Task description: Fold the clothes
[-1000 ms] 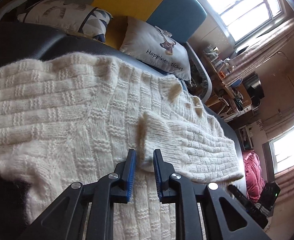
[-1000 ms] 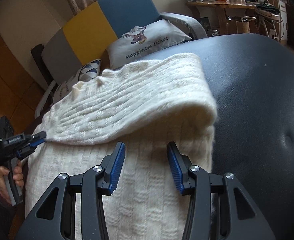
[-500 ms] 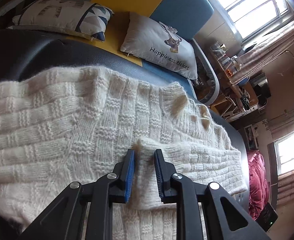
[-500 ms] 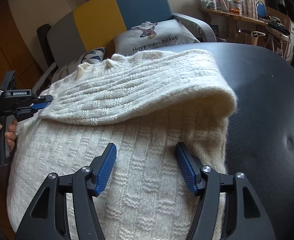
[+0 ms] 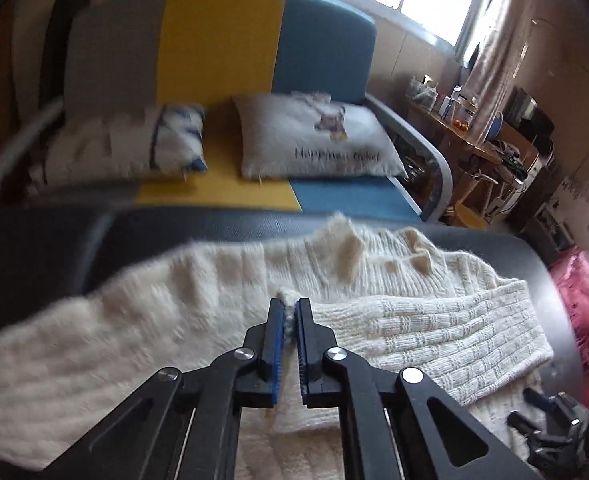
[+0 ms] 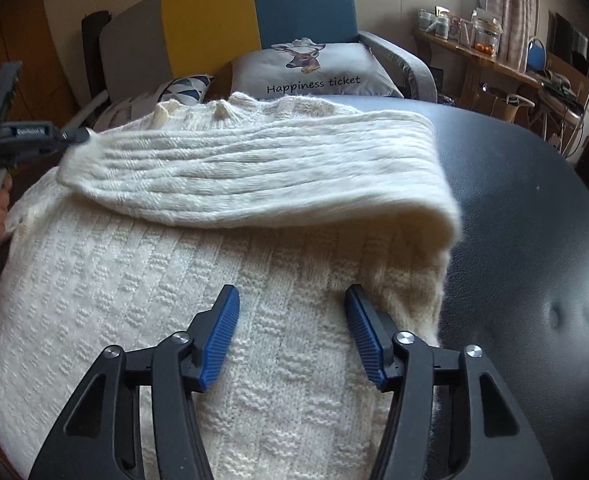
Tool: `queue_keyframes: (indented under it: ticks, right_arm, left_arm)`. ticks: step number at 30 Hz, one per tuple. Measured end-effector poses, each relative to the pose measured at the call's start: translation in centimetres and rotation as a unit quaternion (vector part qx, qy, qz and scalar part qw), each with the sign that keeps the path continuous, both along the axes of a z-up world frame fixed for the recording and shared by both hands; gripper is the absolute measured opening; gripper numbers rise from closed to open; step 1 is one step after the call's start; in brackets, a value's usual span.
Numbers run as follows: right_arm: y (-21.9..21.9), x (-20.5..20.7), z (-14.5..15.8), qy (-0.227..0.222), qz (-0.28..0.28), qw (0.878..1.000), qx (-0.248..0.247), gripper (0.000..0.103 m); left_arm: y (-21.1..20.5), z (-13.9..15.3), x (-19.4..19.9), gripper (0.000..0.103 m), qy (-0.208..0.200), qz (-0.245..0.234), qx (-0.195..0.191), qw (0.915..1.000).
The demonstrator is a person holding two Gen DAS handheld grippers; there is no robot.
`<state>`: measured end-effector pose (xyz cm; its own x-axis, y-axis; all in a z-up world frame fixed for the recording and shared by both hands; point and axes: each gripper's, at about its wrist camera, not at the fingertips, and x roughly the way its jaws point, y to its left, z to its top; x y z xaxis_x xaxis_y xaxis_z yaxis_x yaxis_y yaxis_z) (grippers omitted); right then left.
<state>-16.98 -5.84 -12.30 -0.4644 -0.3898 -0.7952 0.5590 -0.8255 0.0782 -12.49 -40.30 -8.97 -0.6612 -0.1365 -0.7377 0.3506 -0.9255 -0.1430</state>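
Observation:
A cream knitted sweater (image 6: 134,300) lies spread on a black padded surface (image 6: 534,240), with one sleeve (image 6: 254,168) folded across its chest. My left gripper (image 5: 290,306) is shut on the cuff end of that sleeve (image 5: 434,328), and wool shows between its blue pads. The right wrist view catches this left gripper (image 6: 72,136) at the far left, pinching the sleeve's tip in a person's hand. My right gripper (image 6: 292,292) hovers over the sweater's lower body near its right edge. Its jaws are closing, the knit lies under them, and the pads press on nothing.
Behind the padded surface stands a sofa (image 5: 214,60) with grey, yellow and blue panels and two pillows (image 6: 318,72). A wooden side table (image 6: 486,64) with jars stands at the right. A red bundle (image 5: 582,308) lies beyond the right edge.
My left gripper has shut on the sleeve's cuff and risen, and its view has rolled level. My right gripper's jaws stand wider than a second ago and it shifted slightly over the sweater.

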Motion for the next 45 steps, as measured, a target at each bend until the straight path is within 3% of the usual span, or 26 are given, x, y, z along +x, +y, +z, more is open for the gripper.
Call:
queue_keyframes:
  ticks: [3,6,10,12,14,19,24,29,31,33,35,37,39,40,43,45]
  right_arm:
    - [-0.1,0.0,-0.4,0.001,0.008,1.0,0.012,0.058]
    - [0.0,-0.2,-0.5,-0.003,0.01,1.0,0.009,0.058]
    - [0.4,-0.5,-0.2,-0.009,0.012,1.0,-0.004,0.058]
    - [0.8,-0.6,0.4,-0.014,0.012,1.0,-0.017,0.057]
    - [2.0,-0.9,1.6,-0.017,0.002,0.999,-0.039,0.042]
    - [3.5,-2.7,4.3,-0.006,-0.008,0.998,-0.054,0.037]
    - [1.9,-3.8,2.3,-0.037,0.022,0.999,-0.017,0.037]
    - [2.9,-4.0,1.6,-0.057,-0.018,0.995,-0.08,0.037]
    - [4.6,-5.1,0.8,-0.08,-0.077,0.981,-0.161,0.037]
    - [6.7,-6.1,0.1,-0.103,-0.137,0.952,-0.253,0.038]
    - [9.1,-6.9,-1.6,-0.145,-0.195,0.905,-0.349,0.049]
    - [10.9,-7.2,-3.2,-0.178,-0.234,0.857,-0.423,0.05]
    - [11.8,-7.1,-4.1,-0.185,-0.258,0.828,-0.462,0.05]
    - [12.0,-7.1,-4.2,-0.184,-0.264,0.821,-0.472,0.05]
    - [11.8,-7.0,-4.1,-0.176,-0.268,0.822,-0.471,0.05]
    - [11.8,-7.0,-4.1,-0.172,-0.272,0.825,-0.465,0.048]
  left_arm:
    - [-0.4,-2.3,-0.6,0.005,-0.052,-0.001,-0.022,0.9984]
    - [-0.7,-4.5,-0.5,0.006,-0.063,0.006,-0.007,0.998]
    - [-1.9,-4.4,0.2,0.008,-0.048,0.028,0.045,0.9974]
    - [-2.2,-4.1,0.5,0.01,-0.041,0.036,0.052,0.9972]
    - [-2.4,-3.9,0.7,0.01,-0.039,0.035,0.056,0.9971]
    - [-2.3,-4.7,0.6,0.011,-0.053,0.032,0.05,0.9968]
    - [-2.4,-4.9,0.4,0.012,-0.055,0.039,0.053,0.9963]
    - [-1.9,-4.9,0.0,0.013,-0.063,0.035,0.033,0.9969]
    - [-1.8,-4.9,-0.1,0.013,-0.063,0.036,0.035,0.9967]
    - [-2.2,-5.0,0.0,0.013,-0.06,0.04,0.053,0.996]
    - [-2.7,-5.2,0.1,0.014,-0.058,0.043,0.073,0.9947]
    - [-2.8,-5.2,0.1,0.014,-0.059,0.042,0.078,0.9943]
    - [-2.2,-5.1,-0.1,0.014,-0.066,0.035,0.051,0.9959]
    - [-1.5,-5.1,-0.3,0.011,-0.069,0.029,0.027,0.9968]
    - [-0.2,-4.8,-0.4,0.005,-0.074,0.021,-0.009,0.997]
    - [-0.4,-4.8,-0.3,0.004,-0.073,0.022,0.004,0.9971]
